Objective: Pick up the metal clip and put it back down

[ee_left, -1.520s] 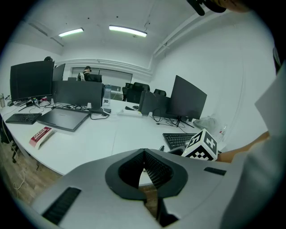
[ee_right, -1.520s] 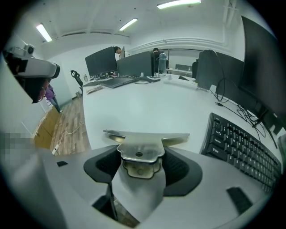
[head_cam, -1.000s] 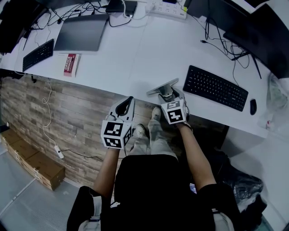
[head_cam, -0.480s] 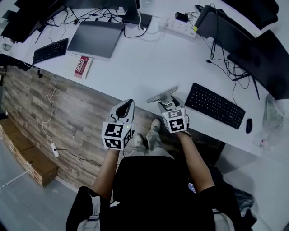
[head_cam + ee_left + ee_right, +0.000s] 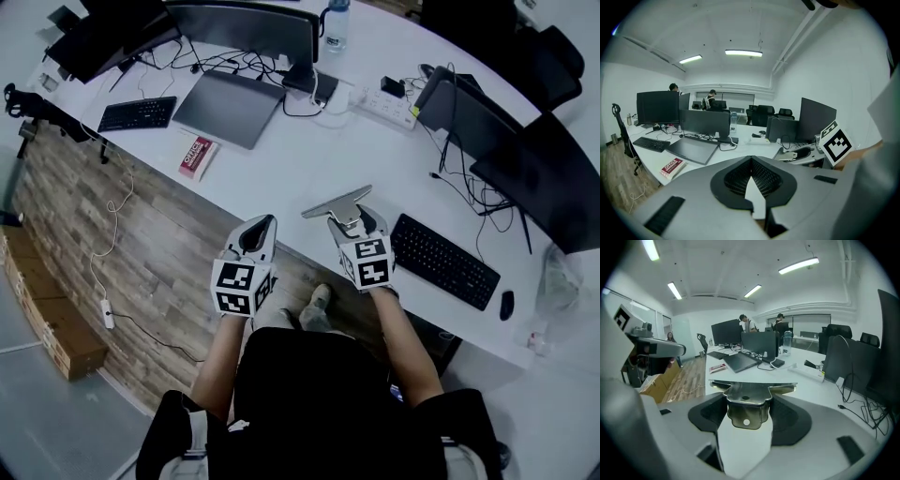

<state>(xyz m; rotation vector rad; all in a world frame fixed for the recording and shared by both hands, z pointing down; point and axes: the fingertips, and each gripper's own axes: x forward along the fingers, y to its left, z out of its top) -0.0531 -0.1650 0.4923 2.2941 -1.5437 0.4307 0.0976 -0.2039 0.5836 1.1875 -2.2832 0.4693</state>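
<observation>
**A:** What is the head view showing?

**B:** The right gripper (image 5: 349,217) is clamping a shiny bent metal clip (image 5: 336,202) and holding it over the near edge of the long white desk (image 5: 281,159). That is just left of a black keyboard (image 5: 444,260). The left gripper (image 5: 260,225) is hanging to the left of it, off the desk's near edge and over the wood-plank floor (image 5: 159,253).

**A:** And the left gripper view?

**B:** Its grey jaws are pressing together at the tips, gripping nothing. A red-and-white book (image 5: 671,165) is lying on the desk at the left, and the clip is showing at the right.

**A:** The right gripper view?

**B:** The jaws are squeezing the clip's narrow tab, the part with a small round hole. Its wide flat wings are spreading left and right past the jaw tips, and the desk is stretching away beyond.
</observation>
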